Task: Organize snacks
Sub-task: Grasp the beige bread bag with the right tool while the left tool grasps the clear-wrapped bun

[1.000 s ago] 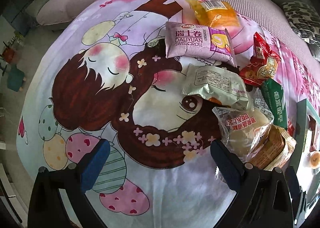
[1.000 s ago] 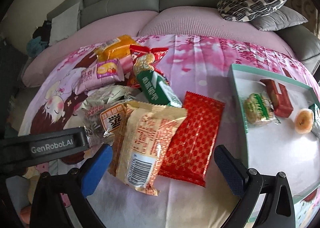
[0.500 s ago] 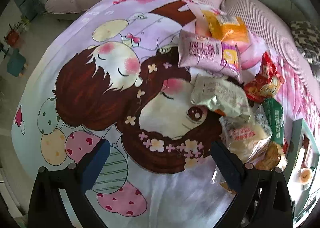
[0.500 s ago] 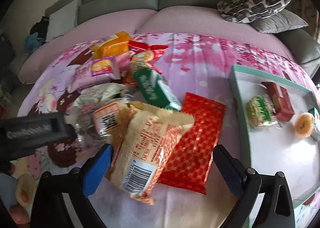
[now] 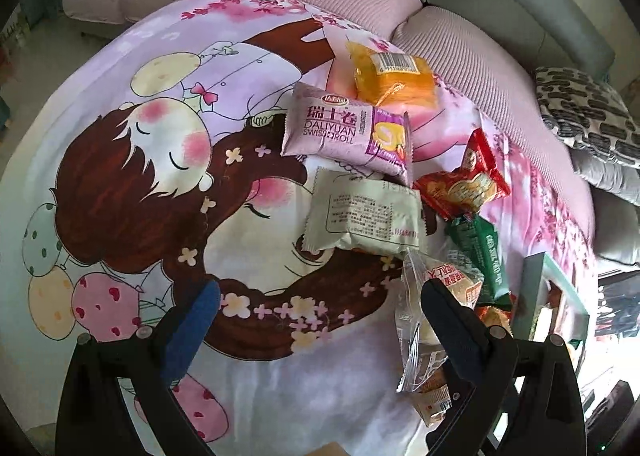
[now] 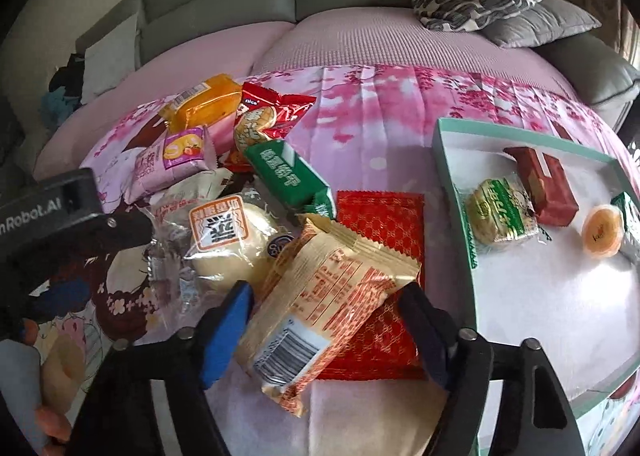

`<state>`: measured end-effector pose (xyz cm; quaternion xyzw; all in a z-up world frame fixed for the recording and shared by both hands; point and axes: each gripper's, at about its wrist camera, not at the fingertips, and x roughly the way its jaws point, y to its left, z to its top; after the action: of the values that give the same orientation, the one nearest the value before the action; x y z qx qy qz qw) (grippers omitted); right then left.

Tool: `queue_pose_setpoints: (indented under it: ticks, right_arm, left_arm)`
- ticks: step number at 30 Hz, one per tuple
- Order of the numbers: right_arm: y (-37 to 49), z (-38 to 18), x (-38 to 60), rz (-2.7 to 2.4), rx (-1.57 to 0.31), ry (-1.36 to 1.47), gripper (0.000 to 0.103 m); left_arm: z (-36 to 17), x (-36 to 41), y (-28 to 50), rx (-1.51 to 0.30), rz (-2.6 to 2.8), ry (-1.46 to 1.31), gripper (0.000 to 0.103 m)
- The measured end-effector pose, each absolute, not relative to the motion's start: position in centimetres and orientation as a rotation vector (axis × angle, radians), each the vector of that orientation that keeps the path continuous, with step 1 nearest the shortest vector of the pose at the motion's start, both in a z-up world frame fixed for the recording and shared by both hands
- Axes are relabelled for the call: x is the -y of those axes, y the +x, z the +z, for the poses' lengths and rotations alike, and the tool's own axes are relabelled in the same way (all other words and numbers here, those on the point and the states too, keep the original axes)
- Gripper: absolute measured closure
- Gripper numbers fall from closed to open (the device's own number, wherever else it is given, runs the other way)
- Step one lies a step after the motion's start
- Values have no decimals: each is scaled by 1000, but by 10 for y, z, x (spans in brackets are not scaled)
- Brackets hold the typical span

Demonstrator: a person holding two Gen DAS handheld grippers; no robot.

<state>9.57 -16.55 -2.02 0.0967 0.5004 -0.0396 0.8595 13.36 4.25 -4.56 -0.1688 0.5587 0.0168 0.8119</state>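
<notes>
The right gripper, its jaws just narrowed from their earlier wide spread, straddles the cream snack packet atop the red packet; whether the pads press yet cannot be told. The left gripper hangs unclenched beside the pile. The green tray, likely the destination, lies just right.

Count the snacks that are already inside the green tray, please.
4 visible in the tray: a green-labelled cake, a dark red box, an orange jelly cup, and a green packet cut off at the edge. More may be hidden.
</notes>
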Motion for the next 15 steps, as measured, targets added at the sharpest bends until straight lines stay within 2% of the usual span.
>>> queue_pose_setpoints:
  ticks: [8,15]
  right_arm:
    - [94,-19,176,-85,-1063,258,47]
    - [93,-20,176,-84,-1074,258,51]
  left_arm:
    - [-30,-33,133,-1119,-17,-370,3]
    - [-48,6,139,-1231,-166,-305,3]
